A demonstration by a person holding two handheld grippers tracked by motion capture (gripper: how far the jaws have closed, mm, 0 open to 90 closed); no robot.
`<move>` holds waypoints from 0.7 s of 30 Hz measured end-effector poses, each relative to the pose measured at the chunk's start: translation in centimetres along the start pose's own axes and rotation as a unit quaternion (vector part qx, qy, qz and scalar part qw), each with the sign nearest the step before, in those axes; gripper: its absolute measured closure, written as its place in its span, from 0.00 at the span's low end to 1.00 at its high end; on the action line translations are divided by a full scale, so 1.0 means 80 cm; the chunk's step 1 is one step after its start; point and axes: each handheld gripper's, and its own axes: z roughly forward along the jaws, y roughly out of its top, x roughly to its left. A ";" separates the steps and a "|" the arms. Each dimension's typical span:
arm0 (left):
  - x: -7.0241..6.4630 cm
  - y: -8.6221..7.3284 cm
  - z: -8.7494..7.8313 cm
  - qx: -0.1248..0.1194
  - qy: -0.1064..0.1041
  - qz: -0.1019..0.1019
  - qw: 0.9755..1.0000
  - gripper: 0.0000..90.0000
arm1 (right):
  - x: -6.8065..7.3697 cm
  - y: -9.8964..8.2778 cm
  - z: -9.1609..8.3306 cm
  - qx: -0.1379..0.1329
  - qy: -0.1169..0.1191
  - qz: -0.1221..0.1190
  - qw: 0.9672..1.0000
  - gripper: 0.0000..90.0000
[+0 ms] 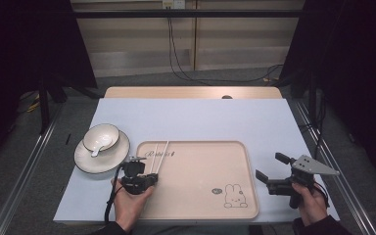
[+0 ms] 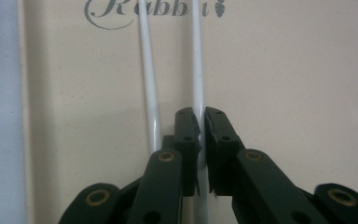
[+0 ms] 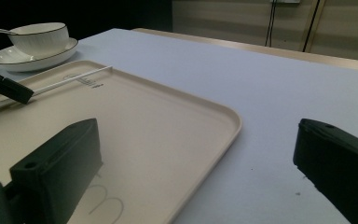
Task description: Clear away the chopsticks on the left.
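The left gripper (image 2: 201, 122) is clamping its two black jaws on one of a pair of white chopsticks (image 2: 197, 60), gripping the right-hand stick near its lower end while the other stick (image 2: 149, 79) is lying just beside the left jaw, untouched as far as the left gripper view shows. Both sticks are resting on the beige tray (image 1: 196, 205), near its left edge, their far ends reaching up across the printed lettering (image 2: 116, 11) at the tray's top. A hand (image 1: 129, 203) is holding that gripper low over the tray's lower-left part. Off to the right, the right gripper (image 1: 267, 177) is hovering with its jaws spread wide and nothing between them, just past the tray's right rim, over the pale blue table cover (image 1: 191, 117). To the tray's left, a white bowl (image 1: 101, 137) with a spoon (image 1: 98, 148) in it is sitting on a plate (image 1: 85, 159).
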 end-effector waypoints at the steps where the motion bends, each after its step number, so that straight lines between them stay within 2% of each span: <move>1: -0.001 -0.001 0.000 0.000 0.001 -0.004 1.000 0.93 | 0.000 0.000 0.000 0.000 -0.001 0.001 1.000 0.01; 3: -0.004 -0.004 -0.002 0.004 0.005 0.007 1.000 0.93 | 0.000 0.000 0.000 0.001 0.000 0.000 1.000 0.01; 4: -0.006 -0.005 -0.001 -0.001 0.003 0.003 1.000 0.93 | 0.000 0.000 0.000 0.001 0.001 0.000 1.000 0.01; 7: -0.005 -0.004 -0.001 0.001 0.003 0.009 1.000 0.93 | 0.000 0.000 0.001 0.001 -0.001 0.000 1.000 0.01; 11: -0.004 -0.003 -0.001 0.000 -0.004 0.015 1.000 0.83 | 0.000 0.000 0.000 0.001 0.001 0.001 1.000 0.01; 14: -0.001 -0.002 -0.001 -0.003 -0.034 0.013 0.999 0.78 | 0.000 0.000 0.000 0.001 0.001 0.001 1.000 0.01; 15: 0.002 0.000 -0.003 -0.010 -0.043 0.018 0.999 0.76 | 0.000 0.000 0.000 0.002 0.001 -0.002 1.000 0.01; 17: 0.006 0.004 -0.008 -0.027 -0.056 0.034 0.997 0.71 | 0.000 0.000 -0.001 0.002 0.001 -0.002 1.000 0.01; 18: 0.006 0.004 -0.010 -0.034 -0.060 0.036 0.997 0.68 | 0.000 0.000 0.000 0.000 0.002 0.001 1.000 0.01; 19: 0.008 0.006 -0.014 -0.041 -0.060 0.049 0.996 0.64 | 0.000 0.000 0.000 -0.001 0.001 0.003 1.000 0.01; 20: 0.009 0.007 -0.017 -0.049 -0.065 0.056 0.995 0.57 | 0.000 0.000 0.000 0.000 0.002 0.001 1.000 0.01; 21: 0.011 0.008 -0.021 -0.058 -0.076 0.064 0.993 0.55 | 0.000 0.000 0.000 0.000 0.002 0.001 1.000 0.01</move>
